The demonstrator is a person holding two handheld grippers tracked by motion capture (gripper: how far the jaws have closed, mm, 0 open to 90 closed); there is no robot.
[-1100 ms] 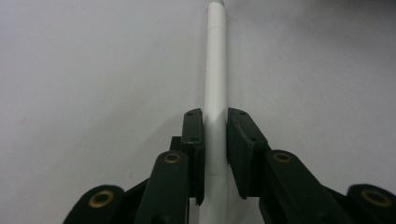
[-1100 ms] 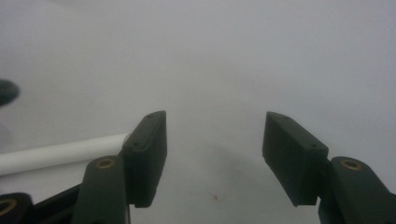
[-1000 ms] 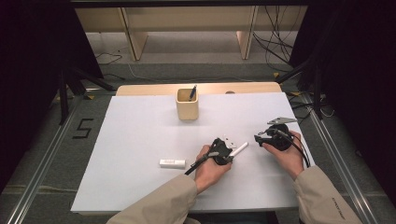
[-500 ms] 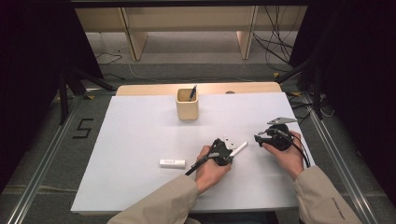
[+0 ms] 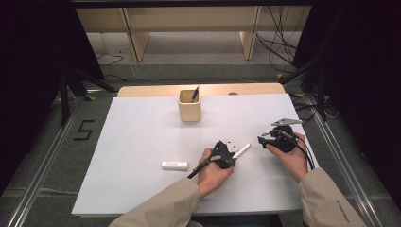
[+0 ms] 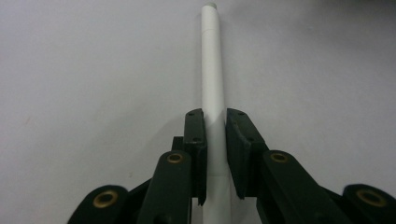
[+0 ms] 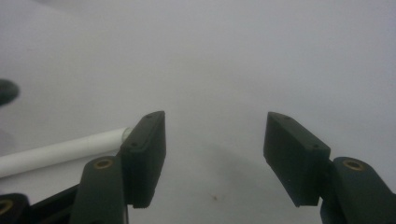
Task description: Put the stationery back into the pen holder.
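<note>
Nearest us, our left gripper (image 5: 235,156) clamps a white pen (image 6: 212,84) low over the white table (image 5: 142,127), its tip pointing at our right gripper (image 5: 261,140), whose jaws stand wide and have just been opening, nothing between them. Farther left lies a white cap (image 5: 174,165); beyond stands a wooden cup (image 5: 189,108).

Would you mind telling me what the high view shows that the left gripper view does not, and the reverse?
High view alone: the wooden pen holder with a dark pen in it, a small white cap lying on the table, and the right gripper, jaws apart and empty. Left gripper view alone: both black pads pressing the white pen's barrel, close up. Shared: the left gripper shut on that pen above the white tabletop.
</note>
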